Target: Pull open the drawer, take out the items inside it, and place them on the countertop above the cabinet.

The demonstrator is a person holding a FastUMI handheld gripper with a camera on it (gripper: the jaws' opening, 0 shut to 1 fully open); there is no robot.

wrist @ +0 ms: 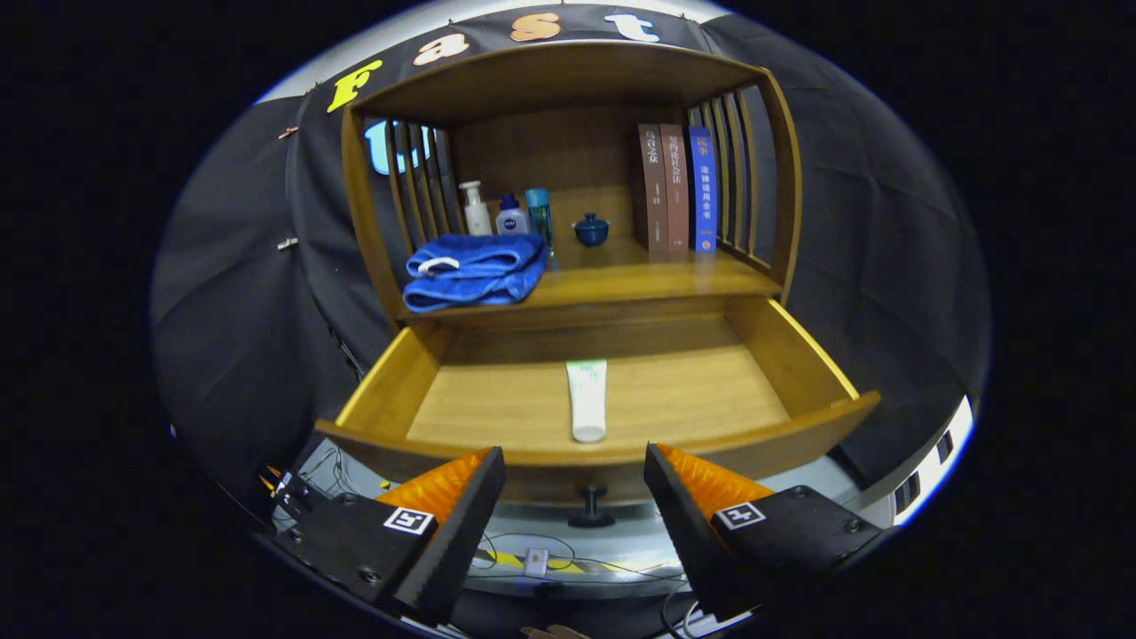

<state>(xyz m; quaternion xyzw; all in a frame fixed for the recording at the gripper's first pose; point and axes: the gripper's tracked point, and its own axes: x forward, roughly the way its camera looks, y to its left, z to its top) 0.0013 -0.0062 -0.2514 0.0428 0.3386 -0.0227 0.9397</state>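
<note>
**Drawer open, tube next**

The tongs (575, 484) stand wide and empty, just before the drawer (803, 364) front and above its knob (590, 506). Beyond them the white tube (587, 399) lies lengthwise inside. Come down over its middle, close across its width, then lift to the bench (621, 282).

You have: honey-brown wooden drawer (799, 373); white tube (587, 399), green-printed top; blue towel (475, 271); two brown books (664, 191), one blue book (703, 188); dark-blue lidded cup (590, 230); orange-and-black fingers (461, 506), spread apart.
</note>
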